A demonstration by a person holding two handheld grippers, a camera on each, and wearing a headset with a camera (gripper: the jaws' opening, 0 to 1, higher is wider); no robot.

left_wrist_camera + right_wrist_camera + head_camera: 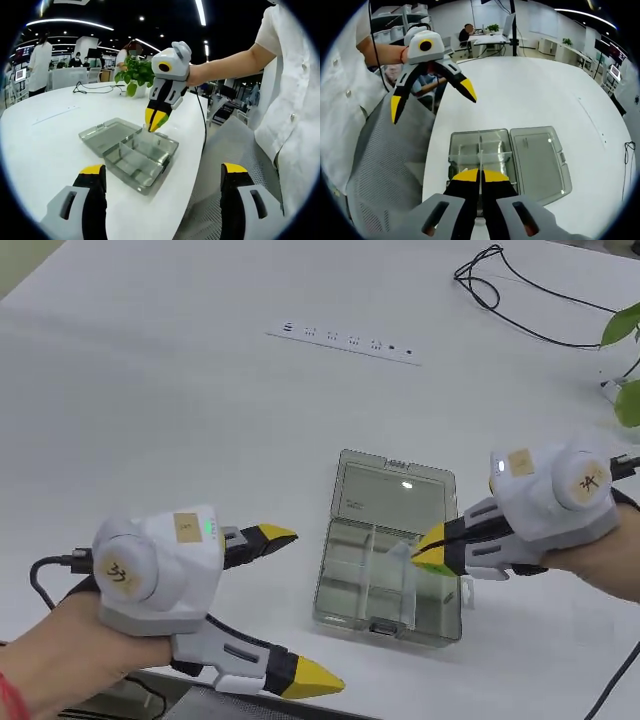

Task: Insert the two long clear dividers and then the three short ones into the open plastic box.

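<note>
Your right gripper (480, 176) is clenched on a clear divider (480, 148), which stands edge-on just past its tips. Right beyond it, the divider's far end reaches over the open plastic box (456, 150), whose lid (540, 160) lies flat to the right. Farther ahead and left, your left gripper (432, 103) hangs released, jaws spread wide, gripping nothing.

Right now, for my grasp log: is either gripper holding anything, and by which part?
Right gripper pinches a clear divider by its upper edge; left gripper is open, holding nothing.
</note>
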